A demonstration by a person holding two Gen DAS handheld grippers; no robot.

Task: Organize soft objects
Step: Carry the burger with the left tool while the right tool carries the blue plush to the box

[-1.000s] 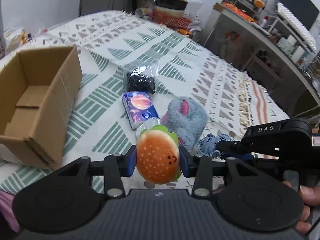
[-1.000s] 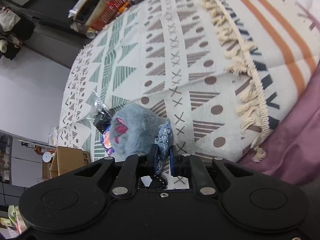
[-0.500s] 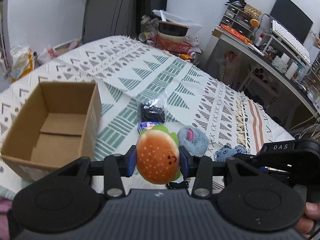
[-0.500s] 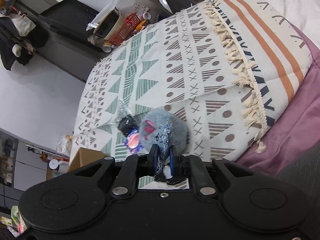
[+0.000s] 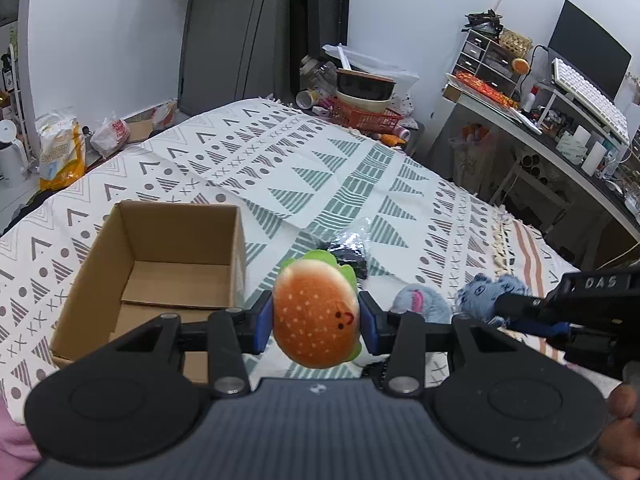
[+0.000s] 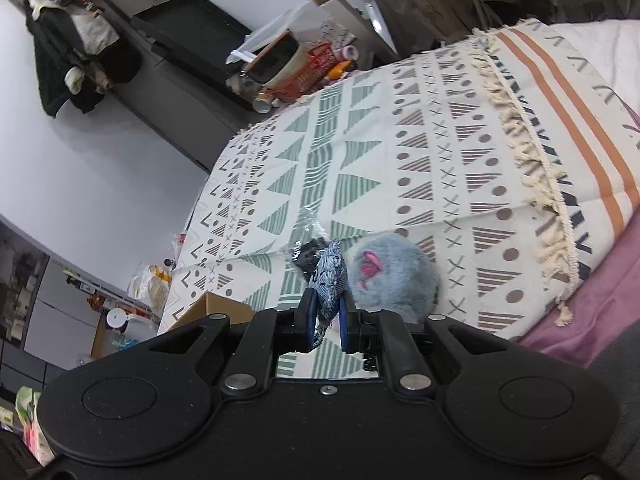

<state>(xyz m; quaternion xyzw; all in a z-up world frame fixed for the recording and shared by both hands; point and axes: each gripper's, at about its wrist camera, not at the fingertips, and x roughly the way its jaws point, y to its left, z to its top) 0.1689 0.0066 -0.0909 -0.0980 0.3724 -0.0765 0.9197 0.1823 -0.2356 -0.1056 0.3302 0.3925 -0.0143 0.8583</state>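
Observation:
My left gripper (image 5: 316, 318) is shut on a plush hamburger (image 5: 316, 312) with a green lettuce rim, held in the air to the right of an open, empty cardboard box (image 5: 160, 276). My right gripper (image 6: 328, 316) is shut on a small blue patterned soft toy (image 6: 330, 276); in the left wrist view that toy (image 5: 492, 292) looks fuzzy and blue. A grey round plush (image 6: 392, 276) with a pink mark lies on the patterned blanket (image 6: 400, 168) just beyond it, also visible as the grey plush (image 5: 418, 304) in the left wrist view.
A crinkly clear bag of dark items (image 5: 350, 250) lies on the blanket behind the hamburger. A cluttered desk (image 5: 560, 132) with a keyboard stands at the right. Baskets and bowls (image 5: 364, 96) pile up at the bed's far end. Bags (image 5: 60, 152) sit on the floor left.
Both grippers have risen from the blanket with their toys. The box, the grey plush and the bag now look farther below, and more of the room shows.

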